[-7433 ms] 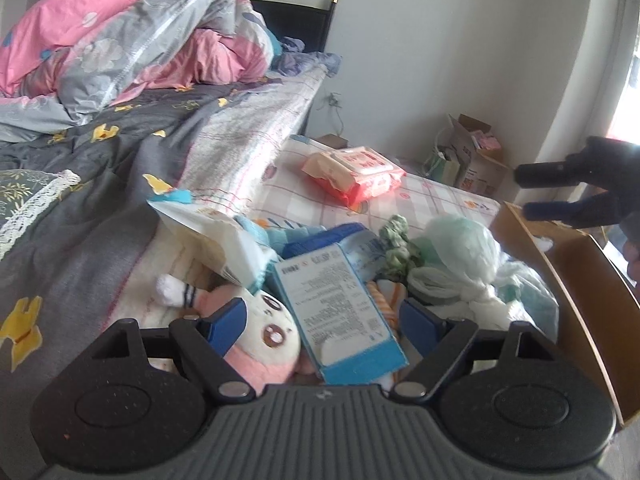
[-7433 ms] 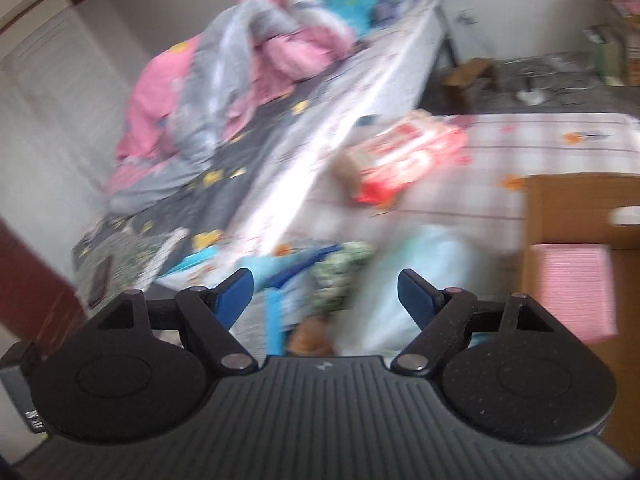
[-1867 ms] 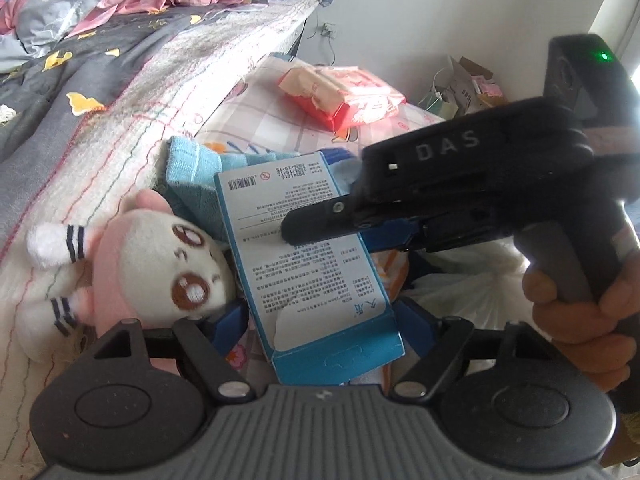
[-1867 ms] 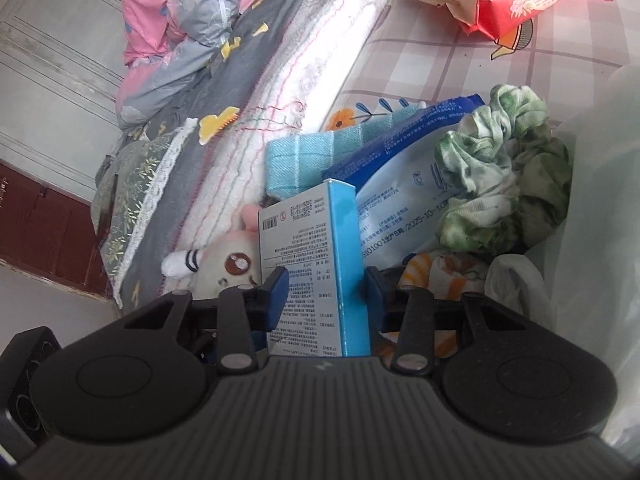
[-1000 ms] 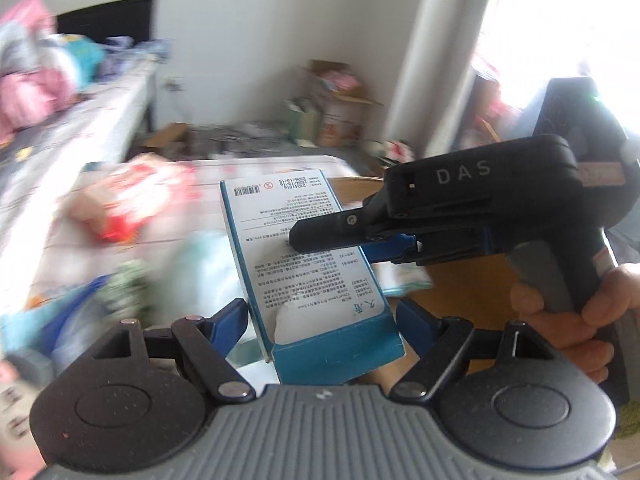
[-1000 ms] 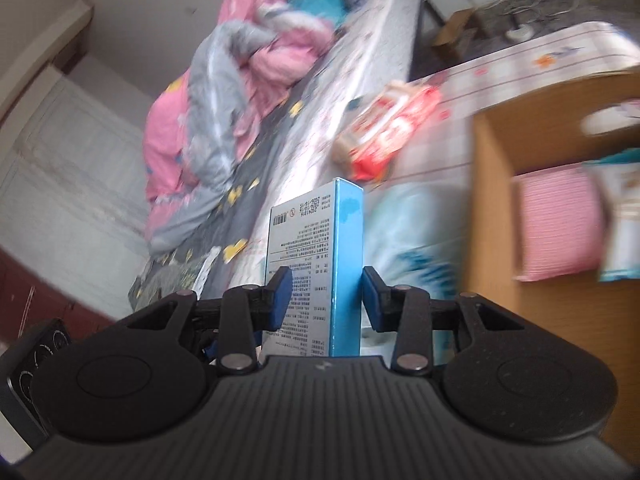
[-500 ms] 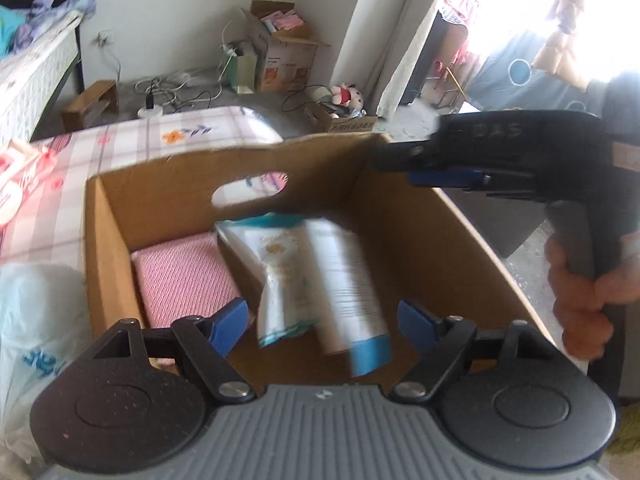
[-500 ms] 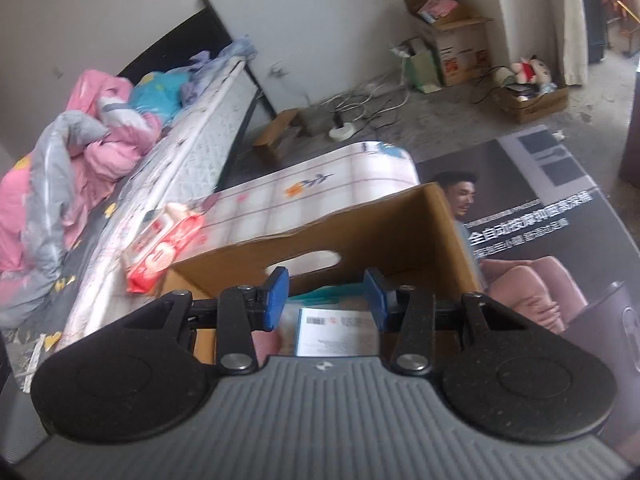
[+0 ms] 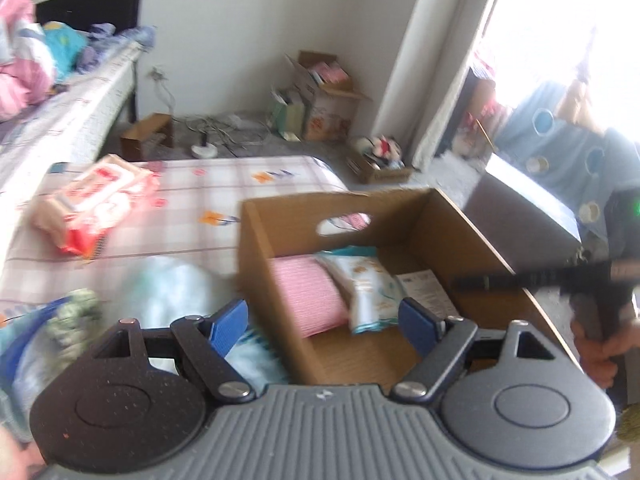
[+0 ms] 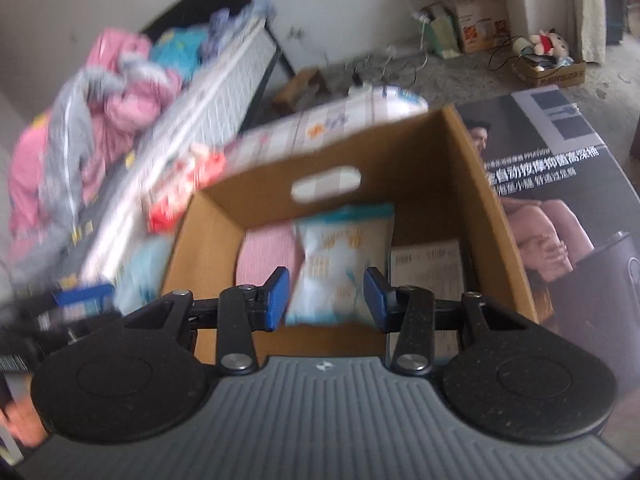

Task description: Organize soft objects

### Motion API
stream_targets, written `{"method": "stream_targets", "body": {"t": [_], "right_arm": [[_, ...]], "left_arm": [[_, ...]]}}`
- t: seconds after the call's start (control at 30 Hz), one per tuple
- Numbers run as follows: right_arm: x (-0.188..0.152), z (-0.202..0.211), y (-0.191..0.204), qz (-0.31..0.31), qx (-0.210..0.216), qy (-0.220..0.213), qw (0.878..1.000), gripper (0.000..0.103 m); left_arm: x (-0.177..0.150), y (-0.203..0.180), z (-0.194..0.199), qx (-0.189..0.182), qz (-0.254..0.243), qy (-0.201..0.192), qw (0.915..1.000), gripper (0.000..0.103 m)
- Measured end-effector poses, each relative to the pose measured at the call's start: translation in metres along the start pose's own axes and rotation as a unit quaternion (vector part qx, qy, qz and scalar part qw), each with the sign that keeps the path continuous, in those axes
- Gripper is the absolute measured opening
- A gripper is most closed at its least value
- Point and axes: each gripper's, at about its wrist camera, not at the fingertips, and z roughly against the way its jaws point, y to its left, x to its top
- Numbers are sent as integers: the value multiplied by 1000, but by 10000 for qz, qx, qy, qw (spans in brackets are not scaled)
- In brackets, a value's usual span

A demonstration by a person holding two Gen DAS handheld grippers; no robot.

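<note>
Cardboard box [image 10: 472,184]: stood open at the near right of the checked mat [image 9: 224,192], with three items inside: pink folded cloth [image 10: 264,256] at left, pale wipes packet [image 10: 344,264] in the middle, printed carton [image 10: 428,276] flat at right.
Progress: judged partly done, since several things lay packed and more waited outside.
Left to do: red-and-white wipes pack [image 9: 92,200] lay far left on the mat, well apart from the box; a pale blue bag [image 9: 176,292] and a green scrunchie [image 9: 76,308] sat just beside the box's left wall, blurred.
Right gripper [image 10: 326,294]: jaws parted and empty, hovering over the box above the wipes packet.
Left gripper [image 9: 324,322]: jaws spread wide, holding nothing, near the box's left wall.
Change, carton: about two seconds before, the right gripper pinched it upright among the pile; by this moment it lay in the box.
Change, right gripper: its jaws stood wider than half a second earlier.
Change, left gripper: it had swung left, so the mat showed again.
</note>
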Motion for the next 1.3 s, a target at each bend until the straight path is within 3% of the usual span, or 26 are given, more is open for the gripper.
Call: {"method": "stream_targets", "body": {"t": [0.23, 0.33, 0.53, 0.9, 1.1, 1.23, 1.3], "right_arm": [[-42, -46, 17, 430, -611, 1521, 9855, 38], [-47, -70, 8, 352, -886, 1843, 9782, 37], [-32, -95, -4, 231, -1206, 1616, 9792, 37], [-14, -90, 16, 291, -1330, 1033, 9853, 40], [-15, -55, 17, -141, -1273, 900, 9877, 60], [-30, -7, 26, -258, -1128, 377, 9926, 63], [-38, 21, 33, -337, -817, 6, 9961, 64]], "left_arm": [[-36, 40, 47, 359, 153, -221, 9990, 90], [-54, 57, 60, 569, 297, -281, 9975, 91], [-90, 92, 70, 1021, 482, -121, 9935, 92], [-127, 125, 95, 1227, 868, -29, 9886, 92], [-138, 129, 120, 1278, 841, -224, 9880, 94], [-146, 131, 132, 1216, 816, -250, 9889, 94], [-151, 131, 135, 1180, 781, -225, 9897, 94]]}}
